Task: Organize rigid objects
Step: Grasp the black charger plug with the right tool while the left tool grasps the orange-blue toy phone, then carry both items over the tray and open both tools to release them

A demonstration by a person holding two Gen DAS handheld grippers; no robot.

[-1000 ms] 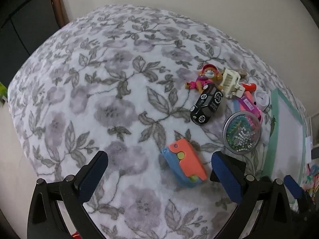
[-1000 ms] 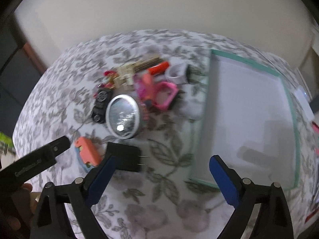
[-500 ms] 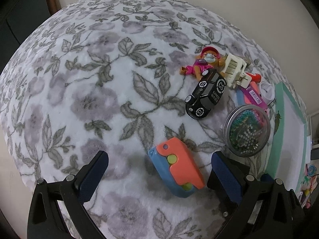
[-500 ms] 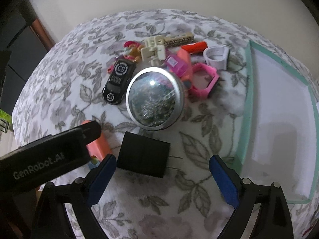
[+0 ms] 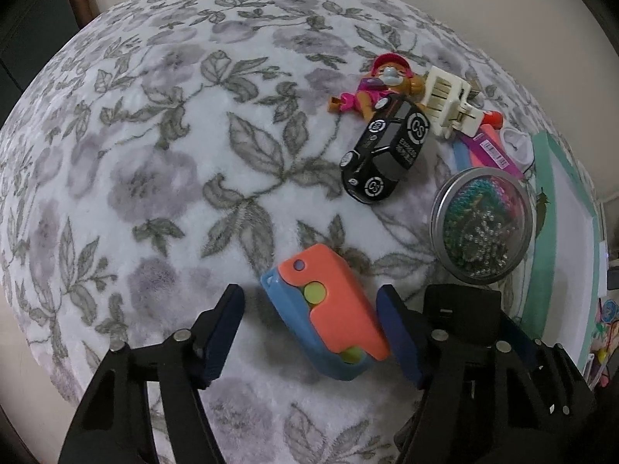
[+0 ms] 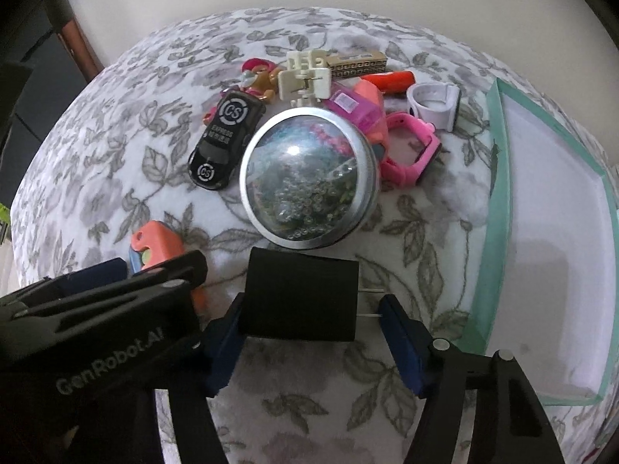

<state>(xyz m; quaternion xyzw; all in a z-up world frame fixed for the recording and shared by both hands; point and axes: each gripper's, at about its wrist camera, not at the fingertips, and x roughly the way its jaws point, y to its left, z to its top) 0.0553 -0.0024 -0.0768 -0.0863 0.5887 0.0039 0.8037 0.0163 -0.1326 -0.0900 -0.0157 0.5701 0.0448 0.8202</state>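
An orange and blue toy (image 5: 329, 309) lies on the floral cloth between the fingers of my left gripper (image 5: 309, 332), which is open around it; the right finger (image 5: 398, 340) is close to the toy or touching it. The toy also shows in the right wrist view (image 6: 154, 243). A black plug adapter (image 6: 301, 297) lies between the fingers of my right gripper (image 6: 309, 342), which is open; the left finger (image 6: 224, 344) is at the adapter's side and the right finger is by its prongs.
A round tin of beads (image 6: 309, 178), a black toy car (image 6: 224, 139), a figurine (image 5: 383, 81), a cream clip (image 6: 305, 77), pink items (image 6: 410, 150) and a white ring (image 6: 433, 104) lie behind. A mint-rimmed white tray (image 6: 499, 232) stands at the right.
Both grippers have moved forward and down and narrowed. The left one now straddles the orange and blue toy; the right one now straddles the black adapter.
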